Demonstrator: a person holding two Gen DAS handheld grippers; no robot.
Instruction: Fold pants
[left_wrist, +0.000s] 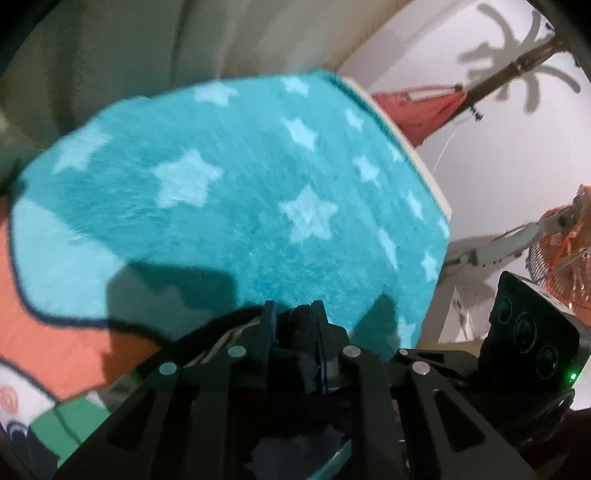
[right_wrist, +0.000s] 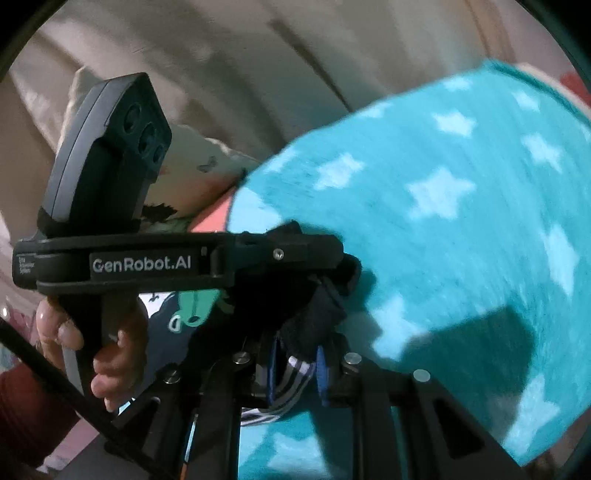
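Note:
My left gripper (left_wrist: 295, 317) is shut on a bunch of dark pants fabric (left_wrist: 297, 354), held above a teal blanket with pale stars (left_wrist: 229, 192). My right gripper (right_wrist: 295, 354) is shut on dark pants fabric with a black-and-white striped band (right_wrist: 295, 376). In the right wrist view the left gripper (right_wrist: 332, 273) shows from the side, close by and just ahead of my right fingers, with a hand on its handle. Most of the pants are hidden below both grippers. Both views are blurred by motion.
The teal blanket (right_wrist: 461, 229) lies over a bed with a patterned orange and green sheet (left_wrist: 55, 332). Curtains (left_wrist: 110, 48) hang behind. A red bag (left_wrist: 421, 107), a coat stand and an orange fan (left_wrist: 561, 258) stand to the right. A pillow (right_wrist: 207, 155) lies at the left.

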